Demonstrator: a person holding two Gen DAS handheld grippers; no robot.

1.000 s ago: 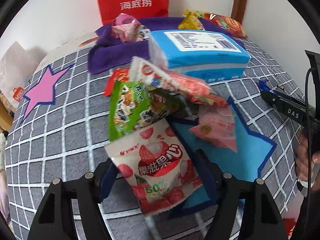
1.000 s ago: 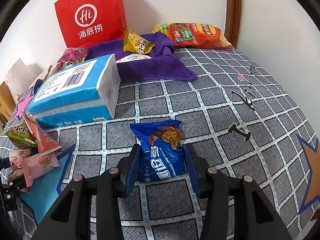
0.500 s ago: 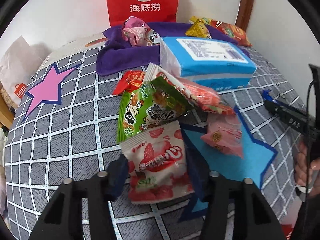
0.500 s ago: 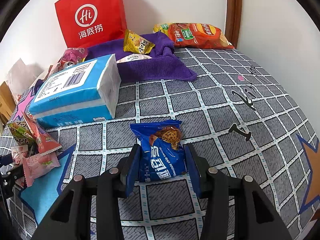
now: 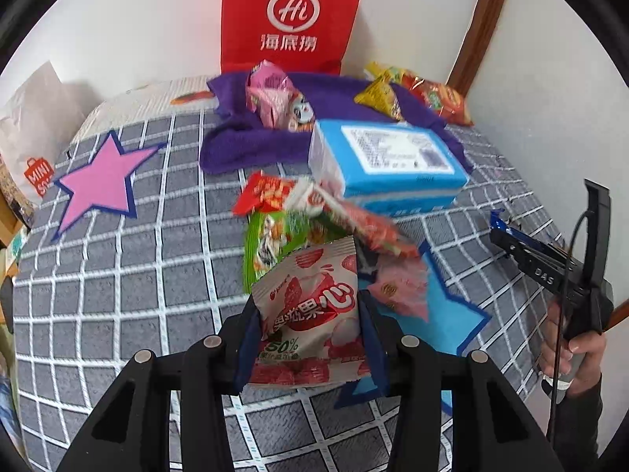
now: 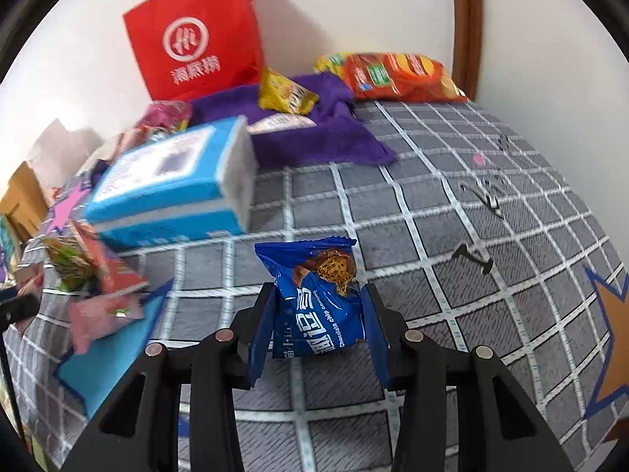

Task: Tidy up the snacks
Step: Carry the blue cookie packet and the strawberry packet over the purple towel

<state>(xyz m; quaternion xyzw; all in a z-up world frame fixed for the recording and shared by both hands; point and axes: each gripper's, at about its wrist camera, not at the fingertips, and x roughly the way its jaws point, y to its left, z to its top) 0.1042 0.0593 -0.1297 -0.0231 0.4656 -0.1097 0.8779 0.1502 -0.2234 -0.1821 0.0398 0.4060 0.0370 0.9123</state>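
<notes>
- Bed with grey checked cover, white grid lines, star patches: pink star at left, blue star under the snack pile.
- White walls, wooden trim in the corner; red bag stands against the wall, white paper bag at the left edge.
- Purple towel before the red bag, small packets on it; chips bag beside it by the trim.
- Blue tissue pack lies mid-bed, touching the towel's front.
- Loose pile just in front of the pack: green packet, red ones, pink packet.
- Left gripper tilted down, jaws closing, pads pressed on both sides of the strawberry pouch, which looks raised off the cover.
- Right gripper tilted down, jaws closing, clamped on the blue cookie bag, right of the pile; whether the bag rests on the cover, cannot tell.
- Left view: right-hand tool at the far right, a hand around its handle.
</notes>
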